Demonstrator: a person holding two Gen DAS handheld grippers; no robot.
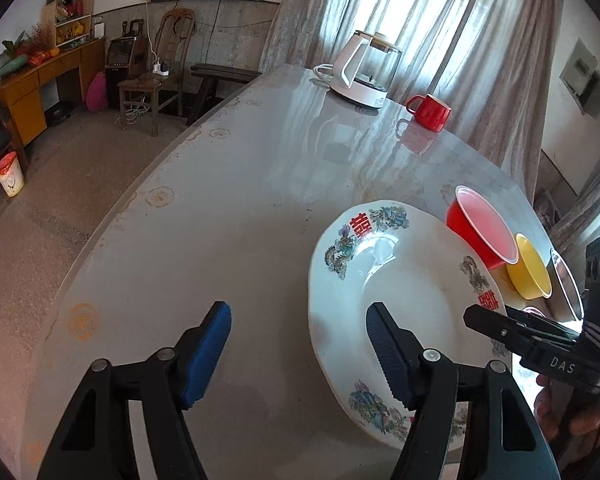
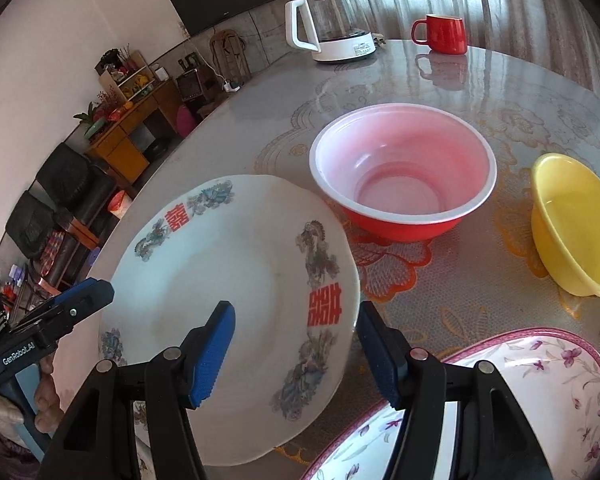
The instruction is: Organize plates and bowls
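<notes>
Above white plate (image 2: pixel 236 280): both grippers angled steeply down, left gripper (image 1: pixel 300 356) and right gripper (image 2: pixel 296 356) gaping, empty.

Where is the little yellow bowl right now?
In the right wrist view the yellow bowl sits on the table at the far right edge, just right of the red bowl and beyond the pink-flowered plate.

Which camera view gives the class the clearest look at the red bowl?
The right wrist view: the red bowl sits near the middle of the frame, its whole rim and pale pink inside visible. The left wrist view shows it small and tilted near the right edge, behind the white plate, with the yellow bowl beside it.
</notes>
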